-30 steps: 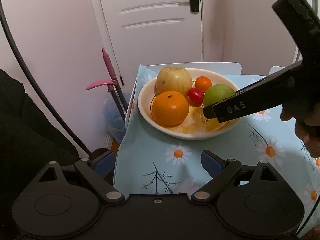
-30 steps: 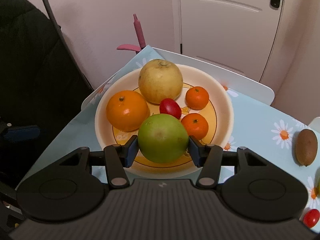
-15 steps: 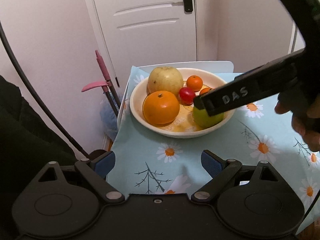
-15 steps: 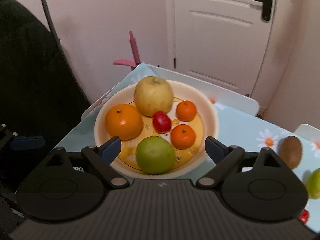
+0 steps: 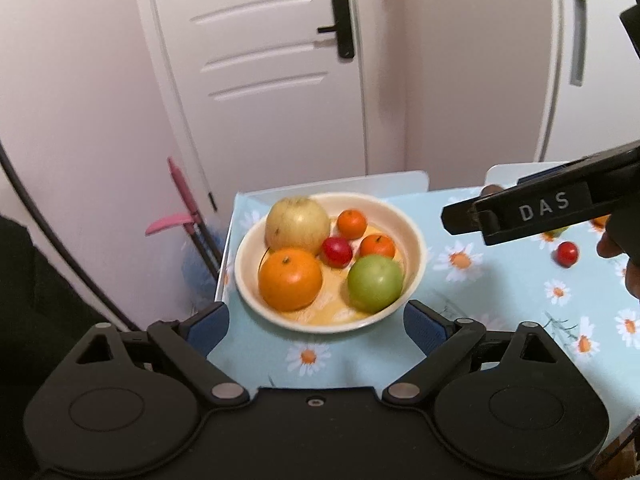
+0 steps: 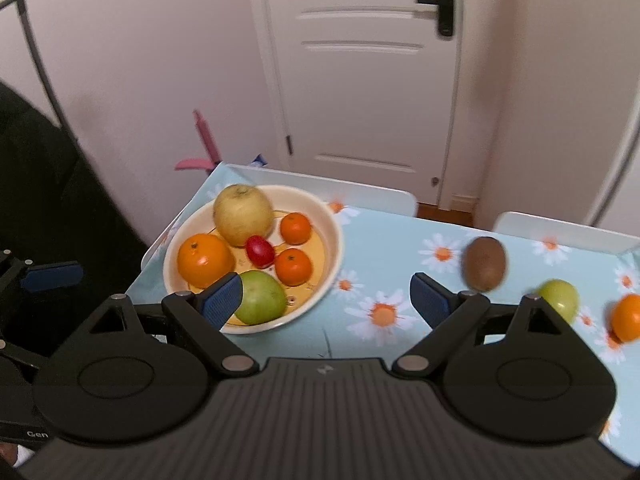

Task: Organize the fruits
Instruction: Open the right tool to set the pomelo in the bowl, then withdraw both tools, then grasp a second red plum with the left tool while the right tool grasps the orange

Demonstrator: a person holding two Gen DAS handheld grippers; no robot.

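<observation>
A cream bowl [image 5: 416,248] on the daisy tablecloth holds a yellow apple [image 5: 294,224], a big orange [image 5: 290,280], a green apple [image 5: 374,283], a red tomato [image 5: 337,251] and two small oranges [image 5: 352,224]. My left gripper [image 5: 316,324] hovers open just in front of the bowl, empty. My right gripper [image 6: 326,300] is open and empty, raised near the bowl's [image 6: 334,236] right front. The green apple [image 6: 260,298] lies free in the bowl behind its left fingertip. To the right on the cloth lie a kiwi [image 6: 484,264], a green fruit [image 6: 560,300] and an orange [image 6: 626,322].
A small red tomato [image 5: 567,254] lies on the cloth at the right. White chair backs [image 6: 360,192] stand along the table's far edge, with a white door [image 6: 360,80] behind. A pink-handled tool [image 5: 180,200] leans past the table's left edge. A dark garment fills the left.
My right gripper opened, left the green apple in the bowl, and drew back up and to the right. My left gripper rose a little, so the bowl sits lower in its view.
</observation>
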